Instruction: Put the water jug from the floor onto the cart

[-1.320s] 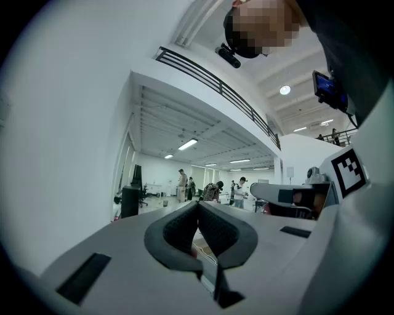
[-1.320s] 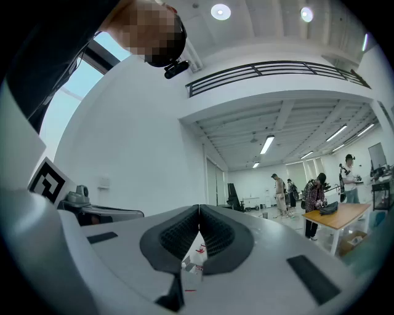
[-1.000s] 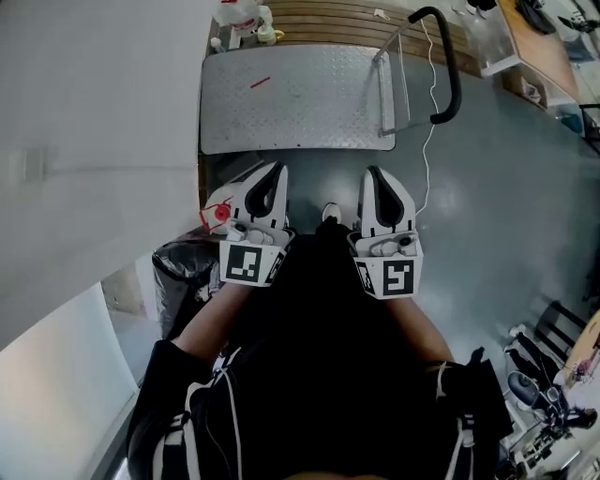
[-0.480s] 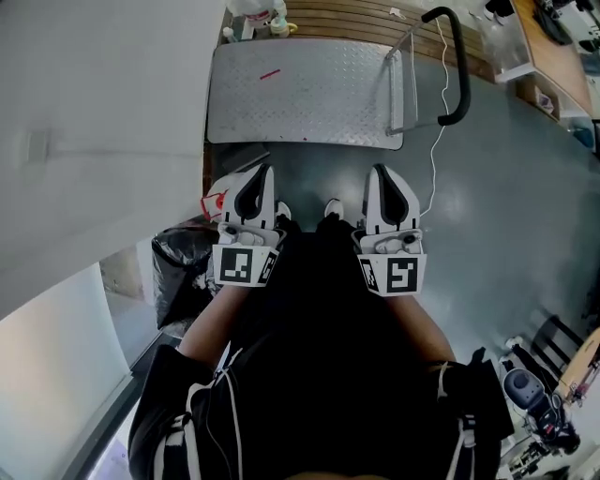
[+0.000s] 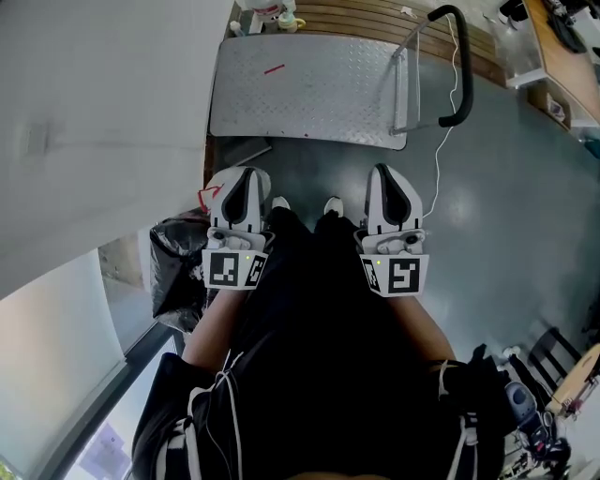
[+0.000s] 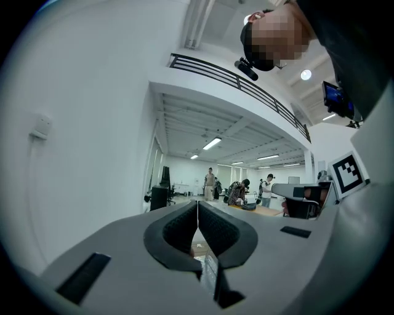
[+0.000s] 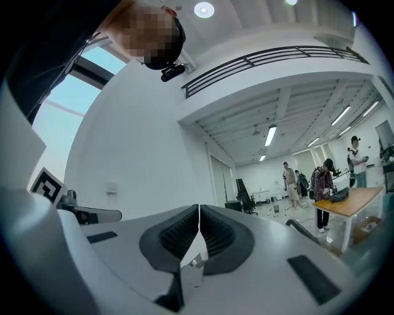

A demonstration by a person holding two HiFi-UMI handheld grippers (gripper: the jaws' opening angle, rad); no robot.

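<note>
In the head view my left gripper (image 5: 241,176) and my right gripper (image 5: 388,174) are held side by side over the grey floor, pointing at the cart. Both are shut and hold nothing. The cart's ribbed metal deck (image 5: 309,89) lies just beyond them, with its black handle (image 5: 458,66) at the right end. A clear thing with red marks (image 5: 207,198) peeks out beside the left gripper; I cannot tell whether it is the water jug. In the left gripper view the left gripper (image 6: 197,206) and in the right gripper view the right gripper (image 7: 199,209) point level into a large hall.
A white wall runs along the left. A black bin bag (image 5: 178,267) sits on the floor under my left arm. Wooden boards (image 5: 375,21) and small bottles (image 5: 264,9) lie behind the cart. A white cable (image 5: 441,155) hangs from the handle. People stand far off in the hall.
The cart has slid lower in the head view. My left gripper has shifted left and now covers most of the red-marked thing. The right gripper has dropped slightly.
</note>
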